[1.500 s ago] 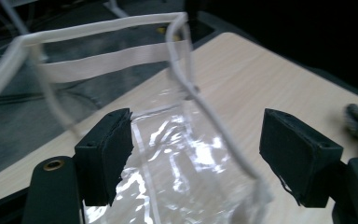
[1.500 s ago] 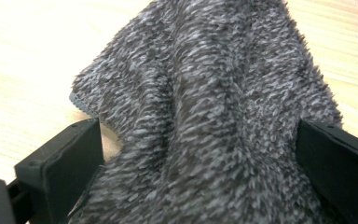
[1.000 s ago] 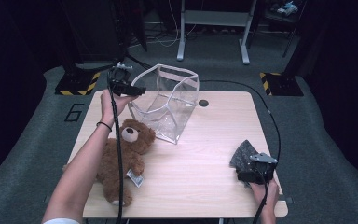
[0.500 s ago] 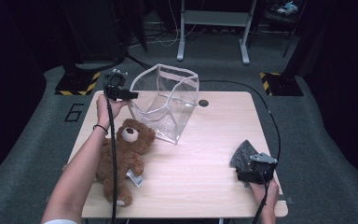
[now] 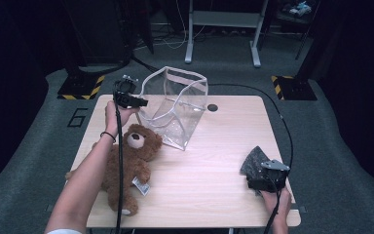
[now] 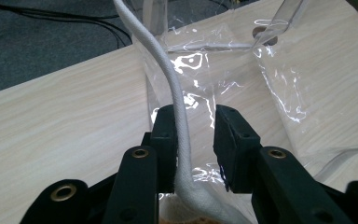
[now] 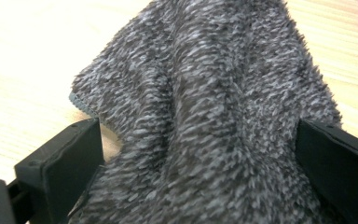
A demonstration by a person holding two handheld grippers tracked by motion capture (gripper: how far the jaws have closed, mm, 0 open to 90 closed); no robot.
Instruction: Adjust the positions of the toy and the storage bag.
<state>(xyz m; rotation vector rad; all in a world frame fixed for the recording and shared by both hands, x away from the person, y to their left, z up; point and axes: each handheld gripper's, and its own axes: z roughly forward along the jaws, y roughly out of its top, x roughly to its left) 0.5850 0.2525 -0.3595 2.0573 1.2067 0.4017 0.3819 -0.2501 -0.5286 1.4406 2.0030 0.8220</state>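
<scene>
The clear plastic bag (image 5: 175,109) stands open toward the far left of the desk (image 5: 224,170), its mouth edged with a white rim cord (image 6: 175,98). In the left gripper view this cord runs up between the two black jaws of the left gripper (image 6: 193,140); it lies against one jaw, while a gap shows to the other, so the jaws, which have just been closing, are not yet clamped on it. In the high view the left gripper (image 5: 135,101) is at the bag's left edge. Just near of the bag lies a brown teddy bear (image 5: 126,165), on its back. At the near right corner, well apart, the right gripper (image 7: 191,154) has its jaws spread wide on either side of a grey fuzzy cloth (image 7: 205,107), not squeezing it.
</scene>
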